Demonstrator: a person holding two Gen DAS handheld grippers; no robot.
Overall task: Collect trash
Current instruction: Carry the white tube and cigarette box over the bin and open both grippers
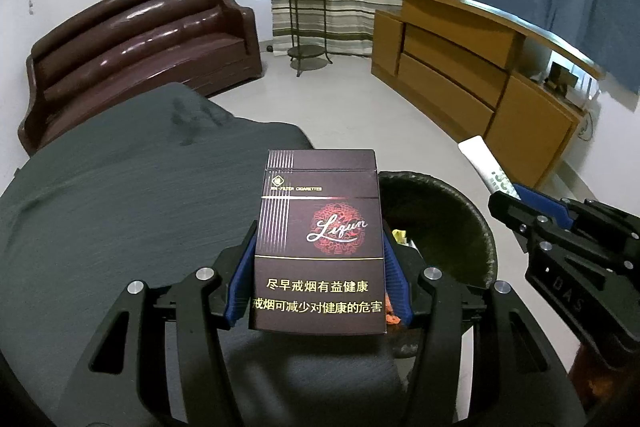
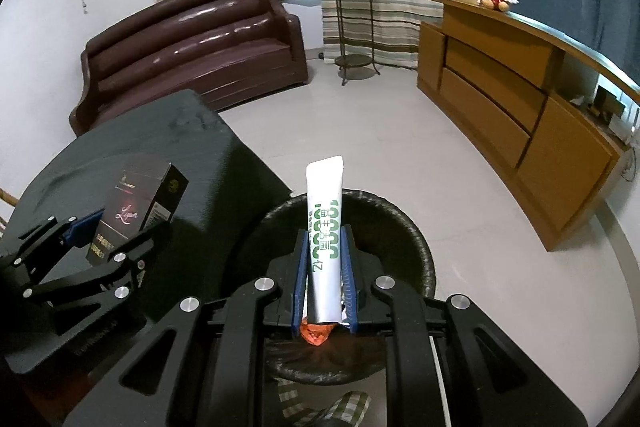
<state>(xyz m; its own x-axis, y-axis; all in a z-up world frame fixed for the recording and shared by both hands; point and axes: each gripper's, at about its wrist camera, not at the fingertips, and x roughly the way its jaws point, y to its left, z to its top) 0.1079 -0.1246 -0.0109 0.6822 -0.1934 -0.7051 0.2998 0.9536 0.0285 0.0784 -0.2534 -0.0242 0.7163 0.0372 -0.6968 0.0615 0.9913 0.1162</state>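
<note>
The left tongs (image 1: 318, 267) pinch a dark cigarette pack (image 1: 320, 243) by its two narrow sides, the pack standing upright at the centre of the left wrist view, partly over the dark desk (image 1: 120, 195) and partly over the black-lined bin (image 1: 452, 227) at lower right. The right tongs (image 2: 325, 279) are pressed nearly together on a white tube (image 2: 325, 227) with green print, gripped low near its flat crimped end so that most of its length sticks up at mid-frame, directly above the bin's opening (image 2: 400, 223). Both items look light. The pack is stiff card that should hold its shape under a side grip, though its glossy faces could slip and a hard squeeze might dent it if empty. The tube appears soft and flattened, so it will likely bend or swing above the pinch; a hold near the middle would steady it more. Orange scraps (image 2: 318, 335) already lie inside the bin. A brown sofa (image 1: 132, 43) stands at upper left.
</note>
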